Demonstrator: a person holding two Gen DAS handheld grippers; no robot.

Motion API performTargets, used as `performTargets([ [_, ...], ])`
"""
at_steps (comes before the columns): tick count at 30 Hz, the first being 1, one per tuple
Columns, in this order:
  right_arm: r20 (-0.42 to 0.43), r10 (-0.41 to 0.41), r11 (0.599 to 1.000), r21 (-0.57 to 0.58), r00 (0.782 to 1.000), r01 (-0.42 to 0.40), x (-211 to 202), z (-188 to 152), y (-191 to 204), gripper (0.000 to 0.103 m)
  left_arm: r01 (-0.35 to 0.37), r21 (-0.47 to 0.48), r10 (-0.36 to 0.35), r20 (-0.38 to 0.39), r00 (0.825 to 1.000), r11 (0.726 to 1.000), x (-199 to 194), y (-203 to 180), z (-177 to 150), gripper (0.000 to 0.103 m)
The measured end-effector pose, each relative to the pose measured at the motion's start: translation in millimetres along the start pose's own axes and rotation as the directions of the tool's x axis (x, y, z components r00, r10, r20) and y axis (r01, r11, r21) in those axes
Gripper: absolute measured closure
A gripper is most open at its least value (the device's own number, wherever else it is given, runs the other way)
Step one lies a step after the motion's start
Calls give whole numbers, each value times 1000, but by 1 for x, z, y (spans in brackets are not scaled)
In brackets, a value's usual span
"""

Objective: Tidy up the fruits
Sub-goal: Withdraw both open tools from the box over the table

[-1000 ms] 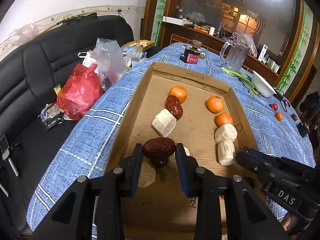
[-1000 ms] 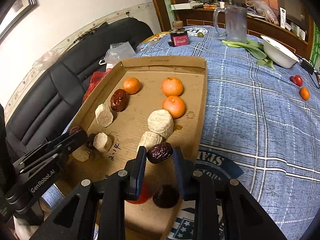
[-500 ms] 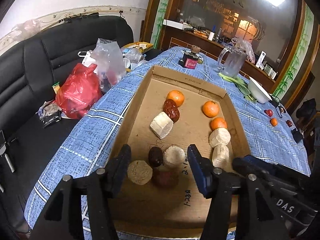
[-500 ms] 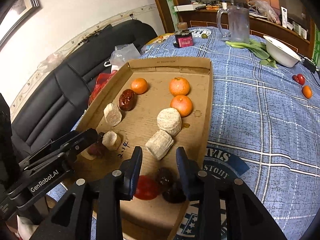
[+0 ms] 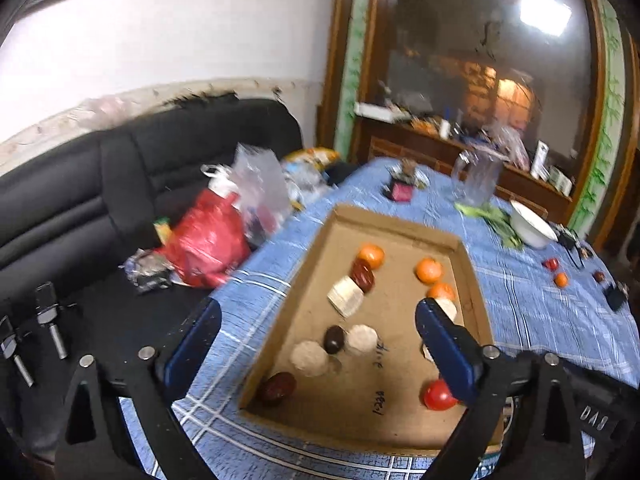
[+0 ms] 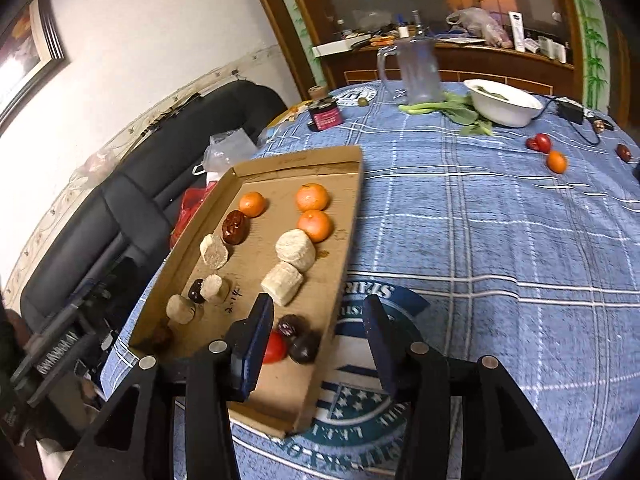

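Left gripper: your left gripper (image 5: pixel 316 346) hangs above the near end of the tray, tilted down; its jaws stand very wide and are opening, with nothing pressed between the pads.
Right gripper: your right gripper (image 6: pixel 320 336) is over the tray's near right edge, tilted down; its jaws are part-way apart and opening, gripping nothing. Its left finger (image 6: pixel 256 344) partly covers the tomato.
Tray: the cardboard tray (image 6: pixel 344 240) lies flat on the blue checked tablecloth (image 6: pixel 500 260), long side running away from you.
Near-end fruit: one red tomato (image 6: pixel 276 347), with two dark dates (image 6: pixel 294 325) just beside it, at the near right corner. One dark red date (image 5: pixel 276 387) lies in the near left corner.
Mid-tray fruit, left row: two pale round chunks (image 5: pixel 309 358), a small dark date (image 5: pixel 334 339) between them, touching both.
Mid-tray fruit, right row: two larger pale chunks (image 6: pixel 282 283), one behind the other, touching.
Far-end fruit: one pale chunk (image 6: pixel 214 250), one wrinkled reddish-brown date (image 6: pixel 234 227), three oranges (image 6: pixel 312 197); two oranges sit in the right row, one in the left.
Loose fruit on cloth: far right, well apart from the tray, red fruit (image 6: pixel 540 143) blurred beyond an exact count, and one small orange (image 6: pixel 557 161).
Far table: one white bowl (image 6: pixel 506 103), green leaves (image 6: pixel 452 108), one clear jug (image 6: pixel 416 70).
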State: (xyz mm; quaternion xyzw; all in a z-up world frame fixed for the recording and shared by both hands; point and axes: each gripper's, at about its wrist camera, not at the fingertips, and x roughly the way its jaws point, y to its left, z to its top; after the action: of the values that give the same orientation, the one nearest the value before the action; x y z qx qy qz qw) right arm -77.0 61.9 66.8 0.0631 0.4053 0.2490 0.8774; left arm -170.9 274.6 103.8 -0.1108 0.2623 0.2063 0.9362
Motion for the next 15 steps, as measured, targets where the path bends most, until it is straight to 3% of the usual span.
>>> performTargets([
  [3, 10, -13, 1000, -3, 1000, 13, -7, -5, -1, 52, -20, -46, 21, 19, 1000, 999, -13, 5, 1, 4],
  [8, 26, -29, 1000, -6, 999, 29, -18, -17, -2, 49, 5, -121, -4, 8, 1000, 993, -22, 16, -1, 0],
  [11, 43, -44, 999, -17, 998, 45, -25, -23, -2, 46, 8, -120, -4, 35, 999, 993, -30, 16, -3, 0],
  [15, 69, -81, 995, -58, 994, 85, -33, -30, 1, 45, -21, -80, 31, 127, 991, 997, -47, 9, -8, 0],
])
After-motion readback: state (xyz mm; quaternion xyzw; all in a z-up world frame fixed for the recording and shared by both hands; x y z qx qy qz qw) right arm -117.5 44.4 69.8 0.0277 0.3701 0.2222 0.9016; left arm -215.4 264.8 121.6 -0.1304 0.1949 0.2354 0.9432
